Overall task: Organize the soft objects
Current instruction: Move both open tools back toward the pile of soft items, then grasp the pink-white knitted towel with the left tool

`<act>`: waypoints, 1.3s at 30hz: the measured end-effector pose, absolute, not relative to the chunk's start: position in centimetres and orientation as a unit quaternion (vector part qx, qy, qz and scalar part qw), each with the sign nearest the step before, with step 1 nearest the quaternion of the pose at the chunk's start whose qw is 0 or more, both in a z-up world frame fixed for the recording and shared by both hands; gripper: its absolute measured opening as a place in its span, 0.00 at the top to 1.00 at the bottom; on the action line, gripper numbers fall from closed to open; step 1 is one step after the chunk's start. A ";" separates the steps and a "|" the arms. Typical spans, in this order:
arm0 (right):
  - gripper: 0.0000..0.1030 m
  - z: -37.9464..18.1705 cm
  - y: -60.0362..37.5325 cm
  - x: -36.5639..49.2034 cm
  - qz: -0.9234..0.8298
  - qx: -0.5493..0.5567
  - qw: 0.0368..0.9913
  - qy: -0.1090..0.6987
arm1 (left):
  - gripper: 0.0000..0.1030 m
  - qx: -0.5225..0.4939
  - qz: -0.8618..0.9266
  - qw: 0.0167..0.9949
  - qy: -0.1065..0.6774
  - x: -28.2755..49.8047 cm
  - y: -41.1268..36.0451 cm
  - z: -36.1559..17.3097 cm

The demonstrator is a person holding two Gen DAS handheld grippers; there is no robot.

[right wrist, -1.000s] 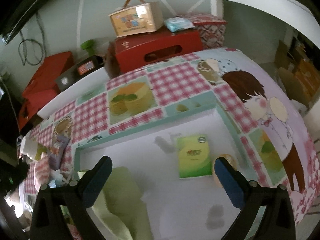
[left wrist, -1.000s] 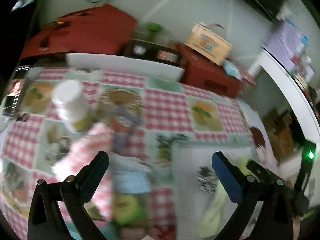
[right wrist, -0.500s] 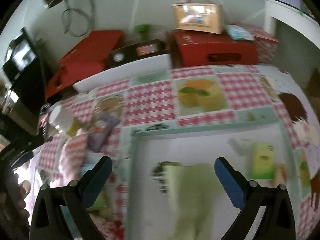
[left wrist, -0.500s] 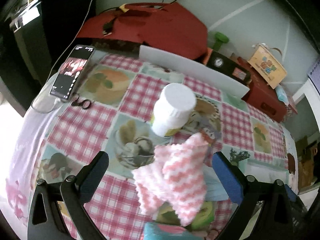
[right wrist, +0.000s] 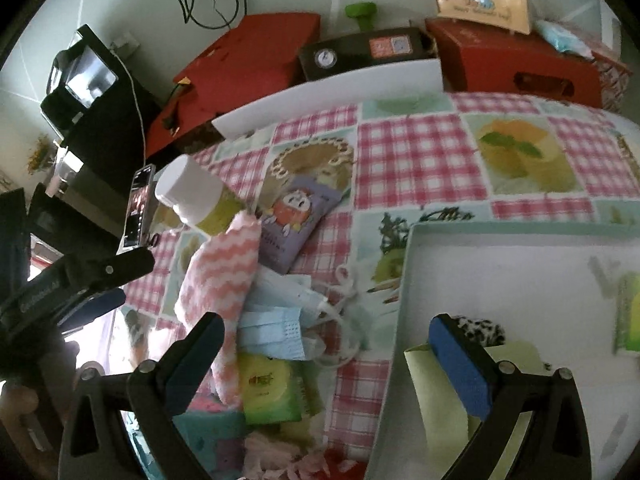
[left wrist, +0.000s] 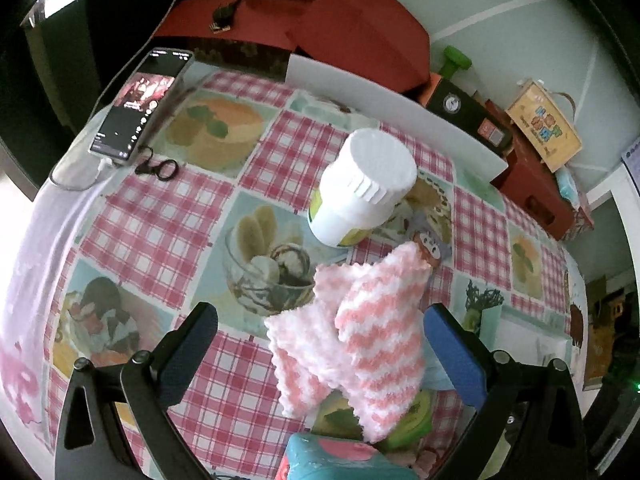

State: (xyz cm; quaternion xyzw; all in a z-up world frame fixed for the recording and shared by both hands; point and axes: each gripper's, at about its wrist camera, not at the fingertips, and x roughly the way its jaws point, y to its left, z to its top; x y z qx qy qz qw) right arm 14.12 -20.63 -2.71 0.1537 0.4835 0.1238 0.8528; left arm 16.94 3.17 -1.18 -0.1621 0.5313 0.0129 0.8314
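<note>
The left gripper hangs with jaws spread wide over a fluffy pink-and-white zigzag knitted cloth, gripping nothing. The cloth lies on the checked tablecloth beside a white plastic jar. The right gripper, also released, hovers at the left edge of a shallow white tray.
</note>
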 end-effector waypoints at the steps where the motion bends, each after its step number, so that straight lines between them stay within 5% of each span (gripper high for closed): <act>1: 0.00 -2.8 -20.6 14.1 0.127 0.155 0.851 0.485 | 0.01 -0.162 0.013 0.829 0.535 17.0 3.1 -1.4; 28: 0.11 -3.4 -19.7 14.0 0.157 0.164 0.840 0.494 | 0.05 -0.126 -0.020 0.799 0.587 18.8 -0.3 -4.7; 36: 0.11 -3.9 -18.9 14.0 0.168 0.154 0.836 0.499 | 0.63 -0.138 -0.029 0.793 0.593 19.3 -0.3 -5.7; 39: 0.13 -4.1 -18.6 14.1 0.173 0.157 0.832 0.503 | 0.76 -0.144 -0.031 0.794 0.589 19.2 0.0 -5.6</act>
